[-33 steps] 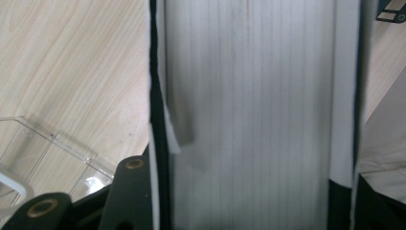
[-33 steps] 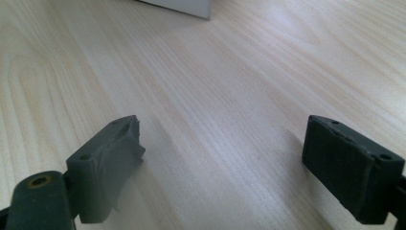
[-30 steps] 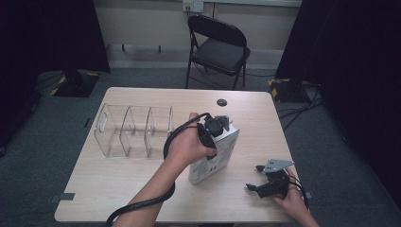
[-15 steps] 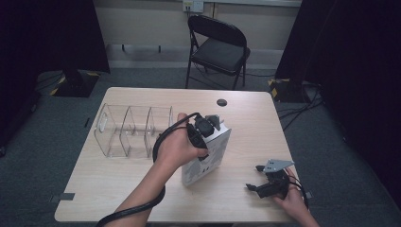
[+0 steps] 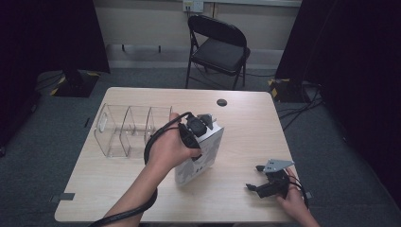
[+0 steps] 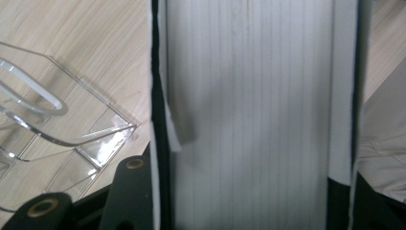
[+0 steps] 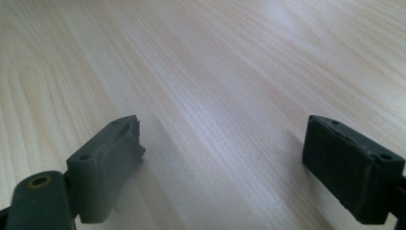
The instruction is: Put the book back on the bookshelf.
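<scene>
- High view: on the pale wooden table (image 5: 246,123), the left gripper (image 5: 197,130) clamps the top edge of a thick white book with a grey-patterned cover (image 5: 201,158). The book stands tilted near the table's middle, closer to the near edge than the far one. Just beside it, toward the left edge, stands a clear plastic organiser with upright dividers (image 5: 127,130). A small dark round disc (image 5: 221,102) lies near the far edge. The right gripper (image 5: 257,182) rests close to the near right corner, well apart from the book, its jaws spread with nothing between them. A black folding chair (image 5: 218,47) stands on the carpet beyond the far edge.
- Left gripper view: the book's white page block (image 6: 249,110) runs between the two black jaws, which pinch its covers from both sides. The clear organiser (image 6: 57,124) sits on the wood at the picture's left, its corner just beside the book.
- Right gripper view: the right gripper (image 7: 222,143) holds its two dark jaws wide apart over bare wood grain (image 7: 215,62), gripping nothing; the pad on the picture's left looks ragged at its tip.
</scene>
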A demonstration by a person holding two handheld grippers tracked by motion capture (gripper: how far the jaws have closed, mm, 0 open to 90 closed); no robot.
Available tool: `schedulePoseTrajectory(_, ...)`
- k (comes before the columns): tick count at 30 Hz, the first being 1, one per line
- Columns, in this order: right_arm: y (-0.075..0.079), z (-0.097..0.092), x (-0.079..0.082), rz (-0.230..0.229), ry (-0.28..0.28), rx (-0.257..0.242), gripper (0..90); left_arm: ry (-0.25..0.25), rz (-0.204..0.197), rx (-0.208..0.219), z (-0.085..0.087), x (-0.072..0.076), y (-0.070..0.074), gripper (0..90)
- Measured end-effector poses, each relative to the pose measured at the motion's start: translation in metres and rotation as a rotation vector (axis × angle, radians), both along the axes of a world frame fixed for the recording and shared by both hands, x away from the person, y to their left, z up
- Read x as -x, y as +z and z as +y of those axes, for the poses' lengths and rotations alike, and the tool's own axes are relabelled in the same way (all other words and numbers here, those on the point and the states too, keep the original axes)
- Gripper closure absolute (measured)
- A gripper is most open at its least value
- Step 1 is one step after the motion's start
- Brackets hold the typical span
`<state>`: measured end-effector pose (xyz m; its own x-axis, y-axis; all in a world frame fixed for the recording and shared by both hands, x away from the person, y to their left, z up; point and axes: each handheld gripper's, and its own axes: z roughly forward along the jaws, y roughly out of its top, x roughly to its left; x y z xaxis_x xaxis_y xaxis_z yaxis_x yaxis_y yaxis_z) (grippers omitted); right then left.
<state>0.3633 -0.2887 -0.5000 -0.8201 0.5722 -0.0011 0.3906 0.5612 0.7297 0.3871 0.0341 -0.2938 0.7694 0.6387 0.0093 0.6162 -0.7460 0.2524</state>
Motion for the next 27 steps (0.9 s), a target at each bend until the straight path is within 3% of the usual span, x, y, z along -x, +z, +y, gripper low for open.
schedulePoseTrajectory(7,0.0,0.0,0.0,0.001,-0.003,0.0,12.1,-0.014,0.0,-0.012,0.007,0.005,0.001,53.0)
schedulePoseTrajectory(27,0.0,0.0,0.001,0.001,-0.009,0.0,12.1,0.024,0.013,-0.002,0.034,0.018,0.013,53.0)
